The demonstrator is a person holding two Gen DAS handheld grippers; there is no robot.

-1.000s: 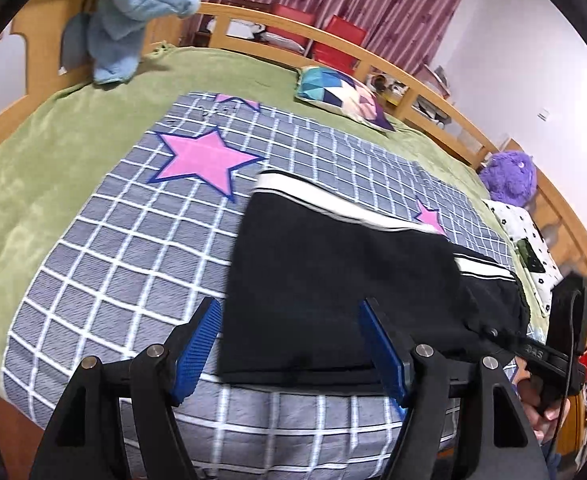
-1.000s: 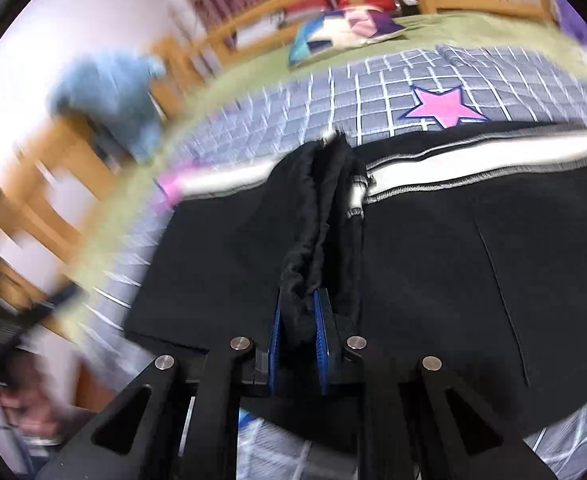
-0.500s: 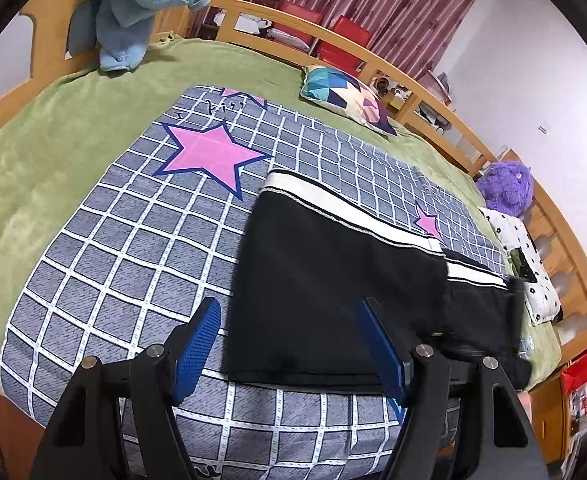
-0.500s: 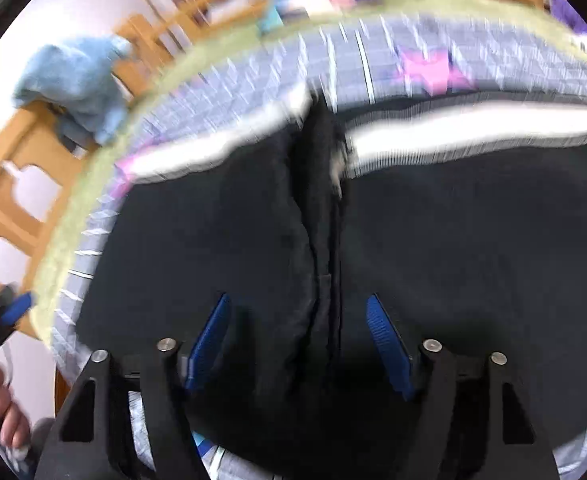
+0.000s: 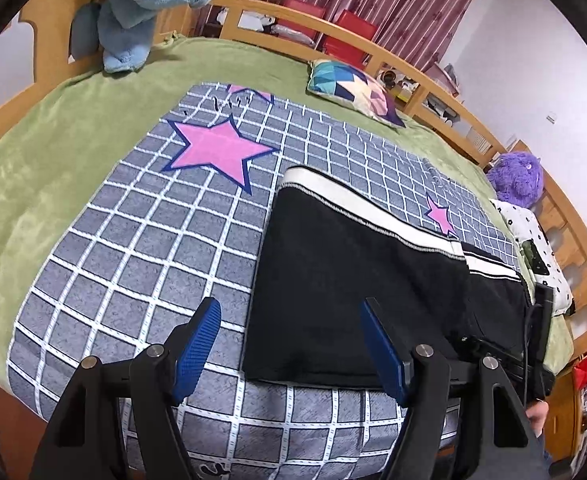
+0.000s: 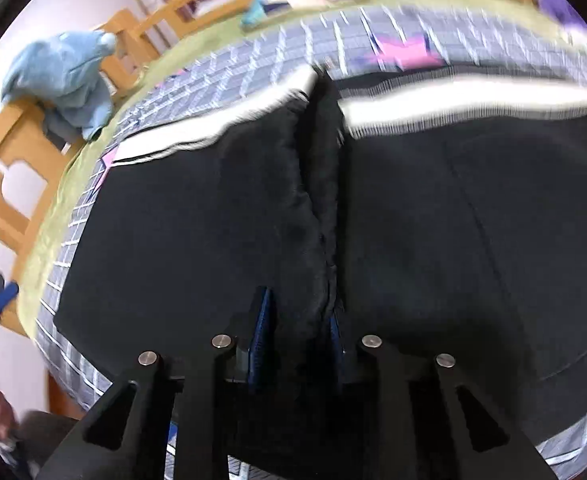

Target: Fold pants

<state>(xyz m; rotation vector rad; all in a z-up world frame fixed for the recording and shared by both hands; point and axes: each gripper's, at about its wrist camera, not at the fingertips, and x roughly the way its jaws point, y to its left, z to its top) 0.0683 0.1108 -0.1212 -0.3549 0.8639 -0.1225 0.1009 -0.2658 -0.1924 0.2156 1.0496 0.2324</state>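
Pants (image 5: 357, 292), black with a white stripe along the side, lie flat on our grey checked sheet (image 5: 141, 240) with pink stars, which covers a green blanket (image 5: 33, 168) on a wooden-framed bed (image 5: 425, 80). They sit near the front edge of the bed, one part folded over the other. From our left wrist camera, our left gripper (image 5: 289, 344) hovers above the near left corner of the pants with its blue-padded jaws standing wide apart and nothing between them; one finger is over the bare sheet, the other over the black cloth. From our right wrist camera, which is blurred, our right gripper (image 6: 299, 332) is down at the raised ridge of cloth where the fold runs, and its jaws are closing with that ridge of the pants between them; we cannot tell for sure whether the pads already press on the cloth. A blue plush toy (image 5: 149, 8) hangs over the bed rail at the far left, a patterned cushion (image 5: 353, 92) lies toward the far side, and a purple plush toy (image 5: 517, 178) sits at the right
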